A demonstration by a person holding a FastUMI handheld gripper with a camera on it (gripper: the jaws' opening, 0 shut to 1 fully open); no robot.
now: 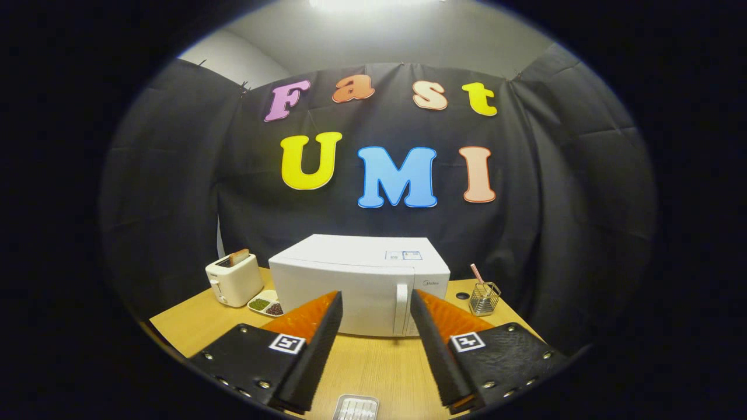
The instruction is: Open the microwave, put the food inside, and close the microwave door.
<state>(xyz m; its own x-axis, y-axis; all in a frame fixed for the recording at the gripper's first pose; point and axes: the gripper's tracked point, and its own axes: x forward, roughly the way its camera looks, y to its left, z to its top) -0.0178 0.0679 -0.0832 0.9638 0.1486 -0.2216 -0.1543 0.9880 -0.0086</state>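
Nearest the camera: small metal tray [356, 407], ribbed and pale, flat on the wooden table [373, 361], below and between the fingers. Contents not discernible; presumably the food carrier.

Gripper [375, 298]: fingers spread wide, nothing between them, no contact with any object. Tips aimed at the microwave front, short of it.

Microwave [359, 280]: white, centred on the table beyond the fingertips, door shut. Vertical door handle [401, 308] at the right side of the door, just left of the right finger's tip, beside the control panel.

Other items: toaster [234, 279] left of the microwave, a slice standing in its slot; divided dish [266, 304] between toaster and microwave; wire basket [484, 296] to the right, a pink stick upright in it.

Task status (judgement): not started; door opening first.

Handling notes (judgement):
- Microwave body: heavy, rigid, unlikely to slide under a steady pull.
- Handle: stiff, smooth plastic, probably slippery. Grip point: mid-length of the bar, one finger each side, then pull along the door's arc, hinge presumably at the left.
- Tray: light, thin, rigid, smooth metal. Grip point: the near rim, pinched firmly and kept level to avoid tipping.
- Risk: finger slip off the handle; tray skidding on the table at first contact.
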